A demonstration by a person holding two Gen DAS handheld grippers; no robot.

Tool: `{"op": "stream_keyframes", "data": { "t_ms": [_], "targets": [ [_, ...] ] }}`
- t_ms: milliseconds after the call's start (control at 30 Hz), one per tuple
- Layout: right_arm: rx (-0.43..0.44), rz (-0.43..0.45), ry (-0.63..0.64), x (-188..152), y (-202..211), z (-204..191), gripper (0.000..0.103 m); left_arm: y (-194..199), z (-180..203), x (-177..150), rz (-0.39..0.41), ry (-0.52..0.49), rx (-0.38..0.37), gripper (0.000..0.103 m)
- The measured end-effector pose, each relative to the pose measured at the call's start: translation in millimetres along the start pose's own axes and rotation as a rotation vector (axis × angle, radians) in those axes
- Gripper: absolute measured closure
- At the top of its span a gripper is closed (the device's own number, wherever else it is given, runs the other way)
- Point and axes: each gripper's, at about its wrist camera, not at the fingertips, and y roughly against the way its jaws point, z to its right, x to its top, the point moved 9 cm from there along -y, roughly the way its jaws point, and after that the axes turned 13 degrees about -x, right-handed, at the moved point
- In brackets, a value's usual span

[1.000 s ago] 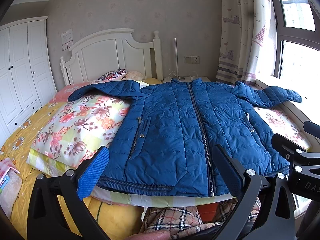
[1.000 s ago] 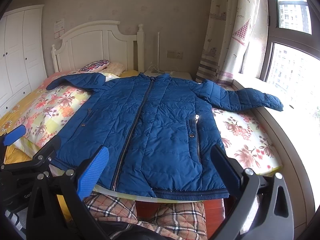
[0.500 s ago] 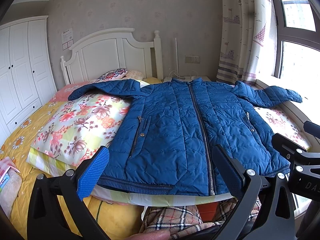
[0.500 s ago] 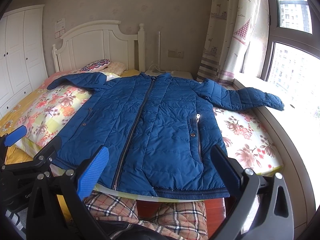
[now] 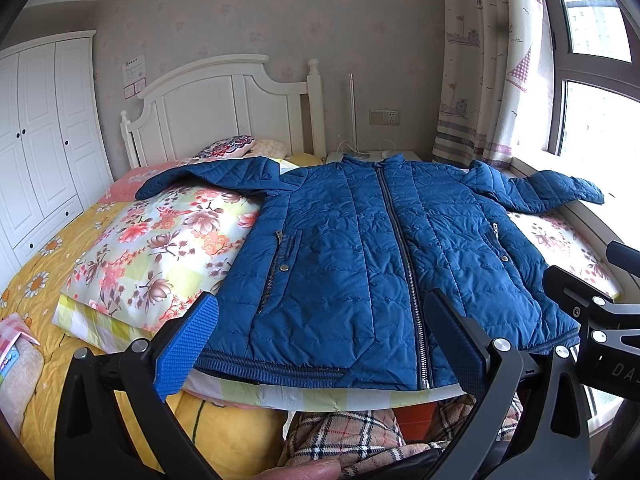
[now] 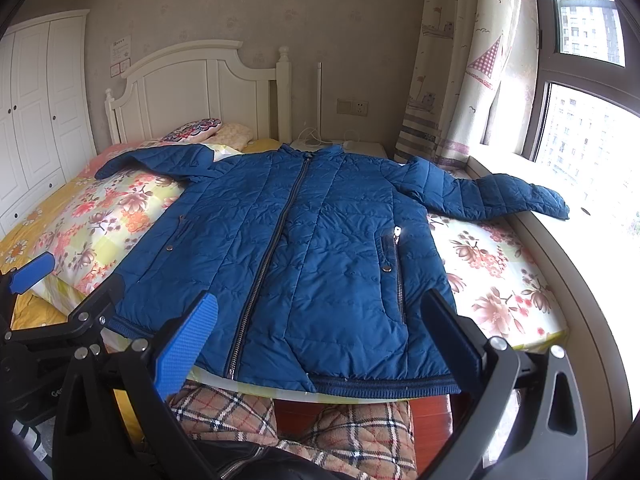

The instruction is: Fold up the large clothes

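Jacket (image 5: 360,260), blue and zipped, lies flat, front up, on the bed (image 5: 132,264), hem at the near edge, sleeves spread toward the side edges, while the left gripper (image 5: 324,340) and right gripper (image 6: 320,332) hang before the hem, jaws wide apart, holding nothing.

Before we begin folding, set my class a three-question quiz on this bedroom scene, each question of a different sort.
1. True or false: the jacket is zipped shut.
2. Which sleeve reaches the window sill: A. left sleeve, B. right sleeve?
3. Fill in: both tongs, left and right, are ____ and hold nothing.

Key: 1. true; 2. B; 3. open
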Motion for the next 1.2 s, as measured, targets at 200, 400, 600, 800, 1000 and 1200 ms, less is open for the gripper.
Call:
{"op": "stream_keyframes", "data": {
  "t_ms": [200,400,600,800,1000,1200],
  "targets": [
    [0.003,-0.001,0.001,-2,0,-1,0.002,0,0,0,-0.001,0.0,0.0,0.004],
    [0.006,-0.001,0.002,-5,2,-4,0.002,0,0,0,-0.001,0.001,0.0,0.004],
    [0.006,-0.002,0.001,-4,1,-4,0.002,0,0,0,-0.001,0.001,0.0,0.004],
    [0.006,-0.003,0.001,-3,0,-3,0.002,0,0,0,-0.003,0.001,-0.001,0.004],
    [0.014,-0.01,0.002,-8,1,-7,0.002,-2,3,-7,-0.014,0.004,-0.007,0.004],
    [0.029,-0.029,-0.001,-10,-4,-7,0.002,-18,7,-7,-0.057,0.015,-0.059,0.004]
  ]
}}
